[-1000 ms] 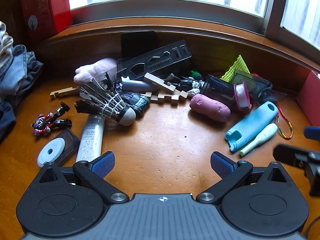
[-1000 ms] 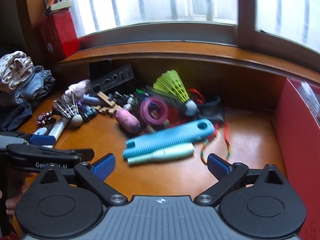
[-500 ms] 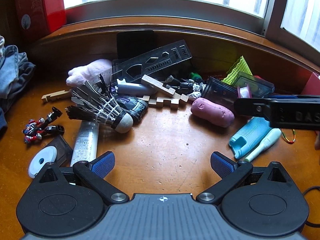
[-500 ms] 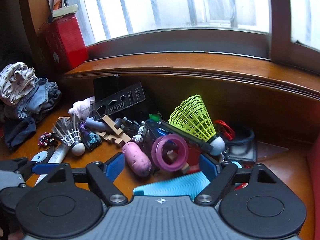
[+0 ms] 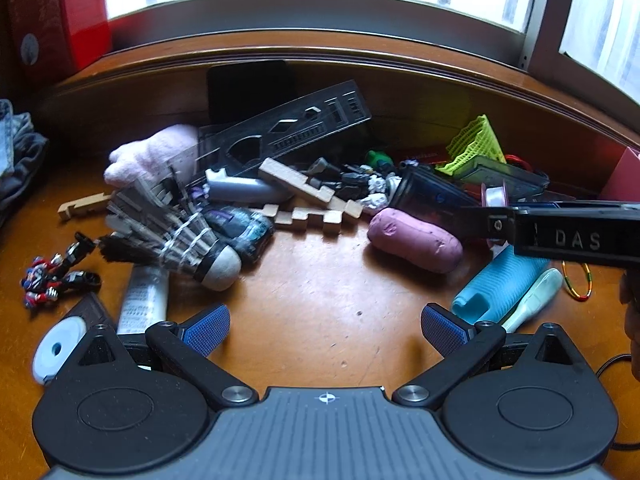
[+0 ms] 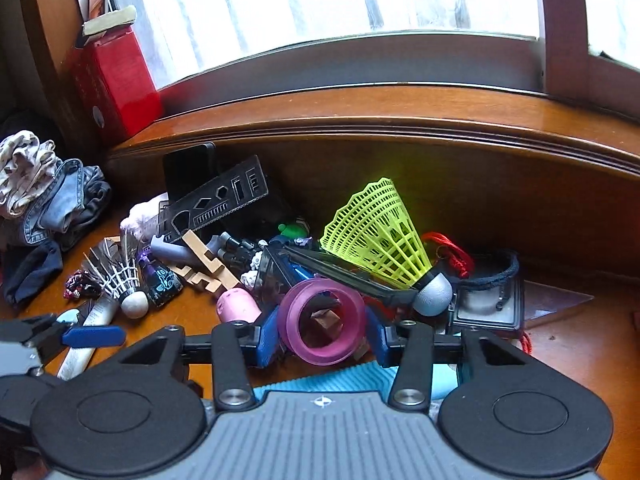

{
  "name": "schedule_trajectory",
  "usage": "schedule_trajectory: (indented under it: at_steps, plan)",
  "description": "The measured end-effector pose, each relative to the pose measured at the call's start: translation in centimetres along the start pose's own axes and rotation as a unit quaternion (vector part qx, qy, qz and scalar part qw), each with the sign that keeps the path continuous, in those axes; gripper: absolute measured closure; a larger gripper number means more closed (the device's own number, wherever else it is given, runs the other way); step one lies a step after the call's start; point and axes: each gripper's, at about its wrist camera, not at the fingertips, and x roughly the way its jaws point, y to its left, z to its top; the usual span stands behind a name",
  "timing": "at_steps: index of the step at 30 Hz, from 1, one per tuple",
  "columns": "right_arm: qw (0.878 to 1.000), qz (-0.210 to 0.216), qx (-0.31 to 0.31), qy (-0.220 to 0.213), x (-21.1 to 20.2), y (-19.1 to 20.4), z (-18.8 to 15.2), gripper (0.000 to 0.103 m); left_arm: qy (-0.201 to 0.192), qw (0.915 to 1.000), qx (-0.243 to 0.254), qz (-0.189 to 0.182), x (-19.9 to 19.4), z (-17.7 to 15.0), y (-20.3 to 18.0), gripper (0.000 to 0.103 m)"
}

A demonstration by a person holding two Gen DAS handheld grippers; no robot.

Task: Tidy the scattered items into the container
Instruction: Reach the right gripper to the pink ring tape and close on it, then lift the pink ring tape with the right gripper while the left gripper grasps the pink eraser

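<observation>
- Right gripper (image 6: 322, 336): jaws narrowed onto pink tape ring (image 6: 322, 332), blue pads touching it both sides, lower centre of right wrist view. Ring upright, hole facing cam.
- Same gripper seen from left wrist view as black bar w/ "DAS" lettering, right edge of frame, over blue ribbed handle (image 5: 496, 284).
- Left gripper (image 5: 326, 326): jaws wide, nothing between pads, over bare wood tabletop (image 5: 320, 288), lower centre of frame.
- Blue ribbed handle + pale mint pen-like item (image 5: 532, 300) lying side by side, lower right of left view; handle's ribbed top just showing under right gripper in right view.
- Pink clay lump (image 5: 414, 240) centre-right, lying flat just left of tape ring.
- Feather shuttlecock (image 5: 176, 240) centre-left, cork end toward cam, resting across white tube (image 5: 144, 300).
- Yellow plastic shuttlecock (image 6: 380, 236) centre-right of right view, grey cork down, leaning on dark clear box (image 6: 304, 276).
- Wooden notched pieces (image 5: 308, 200) mid-frame, black I/O plate (image 5: 288, 132) tilted behind them, pink plush (image 5: 152, 152) to its left.
- White tape roll (image 5: 58, 346) lower left, small toy figures (image 5: 52, 276) above it.
- Red container wall (image 5: 622, 180) at right edge; inside not visible.
- Red box (image 6: 116, 84) upper left on sill, clothes pile (image 6: 44, 200) at left edge.
</observation>
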Motion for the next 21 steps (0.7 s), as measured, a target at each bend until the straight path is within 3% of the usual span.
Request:
schedule_trajectory:
  at_steps: [5, 14, 21]
  plan:
    - [0.999, -0.014, -0.026, -0.02, -2.0, 0.5, -0.6, 0.055, -0.015, 0.9996, 0.022, -0.012, 0.2, 0.6, -1.0, 0.0]
    - [0.999, -0.052, 0.003, -0.017, -5.8, -1.6, -1.9, 0.055, -0.043, 0.9954, 0.074, -0.044, 1.5, 1.7, -3.6, 0.0]
    - [0.997, -0.079, 0.015, -0.009, -7.8, -2.6, -3.2, 0.055, -0.049, 0.9941, 0.075, -0.062, 3.1, 2.4, -3.9, 0.0]
